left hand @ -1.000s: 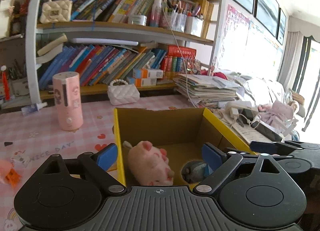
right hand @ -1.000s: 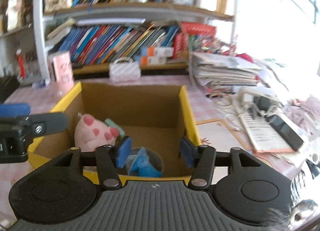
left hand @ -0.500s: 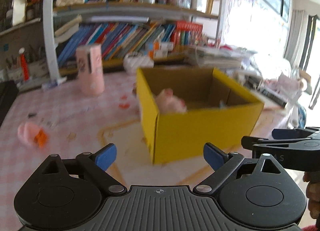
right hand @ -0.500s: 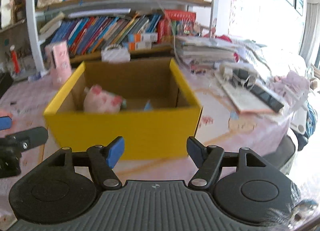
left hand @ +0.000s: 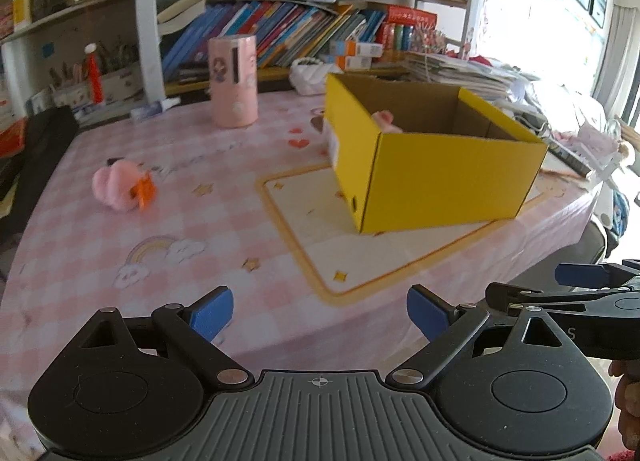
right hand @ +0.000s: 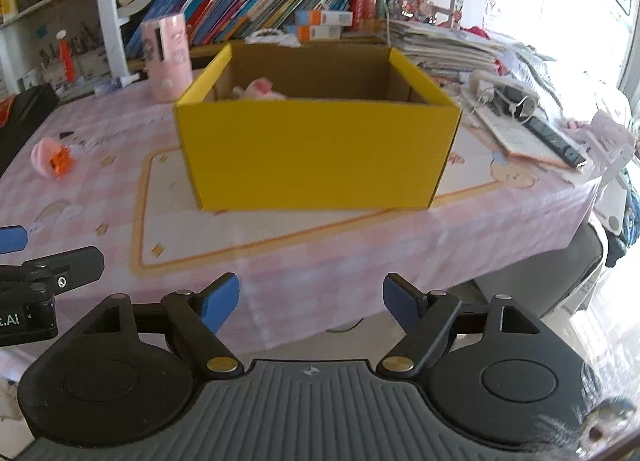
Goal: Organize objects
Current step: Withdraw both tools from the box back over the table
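A yellow cardboard box (left hand: 448,177) (right hand: 320,153) stands on the pink checked tablecloth. A pink plush pig (left hand: 384,119) (right hand: 260,87) peeks above its rim inside. A pink plush toy with an orange part (left hand: 122,187) (right hand: 52,157) lies on the table left of the box. My left gripper (left hand: 320,315) is open and empty, held back near the table's front edge. My right gripper (right hand: 312,301) is open and empty, also at the front edge, facing the box.
A pink cylinder (left hand: 234,81) (right hand: 168,55) stands behind the box on the left. A bookshelf (left hand: 280,29) lines the back. Papers and cables (right hand: 520,113) clutter the right side. A black object (left hand: 36,165) lies at the left edge.
Both grippers have pulled back from over the box to the table's front edge. The box now stands farther off, with the toys left inside.
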Demonstrator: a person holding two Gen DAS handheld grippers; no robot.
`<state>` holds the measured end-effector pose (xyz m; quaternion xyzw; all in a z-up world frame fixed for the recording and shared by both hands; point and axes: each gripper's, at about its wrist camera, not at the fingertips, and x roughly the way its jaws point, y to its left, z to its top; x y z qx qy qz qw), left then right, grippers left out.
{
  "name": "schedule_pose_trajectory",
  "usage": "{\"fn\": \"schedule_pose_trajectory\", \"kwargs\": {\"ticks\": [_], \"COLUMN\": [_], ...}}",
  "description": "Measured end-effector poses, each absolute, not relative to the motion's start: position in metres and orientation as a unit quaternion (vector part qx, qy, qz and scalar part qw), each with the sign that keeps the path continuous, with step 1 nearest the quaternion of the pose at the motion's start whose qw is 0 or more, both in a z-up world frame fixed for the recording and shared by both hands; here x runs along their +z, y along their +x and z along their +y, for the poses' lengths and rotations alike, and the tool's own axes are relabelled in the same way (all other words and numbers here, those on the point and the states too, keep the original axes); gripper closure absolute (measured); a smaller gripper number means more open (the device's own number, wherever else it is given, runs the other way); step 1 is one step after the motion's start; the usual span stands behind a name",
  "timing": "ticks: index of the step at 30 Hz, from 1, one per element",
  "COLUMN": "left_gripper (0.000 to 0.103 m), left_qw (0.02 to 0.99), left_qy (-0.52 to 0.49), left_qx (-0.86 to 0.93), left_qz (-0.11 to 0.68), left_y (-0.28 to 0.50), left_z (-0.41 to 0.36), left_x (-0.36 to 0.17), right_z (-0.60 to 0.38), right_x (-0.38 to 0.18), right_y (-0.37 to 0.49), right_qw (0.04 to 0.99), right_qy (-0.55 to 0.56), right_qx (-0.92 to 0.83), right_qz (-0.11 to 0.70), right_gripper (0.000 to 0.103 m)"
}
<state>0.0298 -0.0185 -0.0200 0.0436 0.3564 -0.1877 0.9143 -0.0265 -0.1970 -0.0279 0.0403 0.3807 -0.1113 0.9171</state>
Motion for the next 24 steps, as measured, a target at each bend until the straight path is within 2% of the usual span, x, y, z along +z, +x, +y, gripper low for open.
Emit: {"fn": "schedule_pose_trajectory", "kwargs": {"ticks": [24], "left_gripper": [0.008], "left_qw": [0.930], "left_qy": [0.023], "left_qx": [-0.107], "left_qz": [0.352], "left_y": [0.007], "left_z": [0.073], "left_x": [-0.012], "right_z": [-0.102], "right_x": [-0.021], "right_y": [-0.020], "right_qw": [0.927], "right_qy": [0.004], "right_qx": [-0.008], "right_qz": [0.376], "right_gripper": [0.021]}}
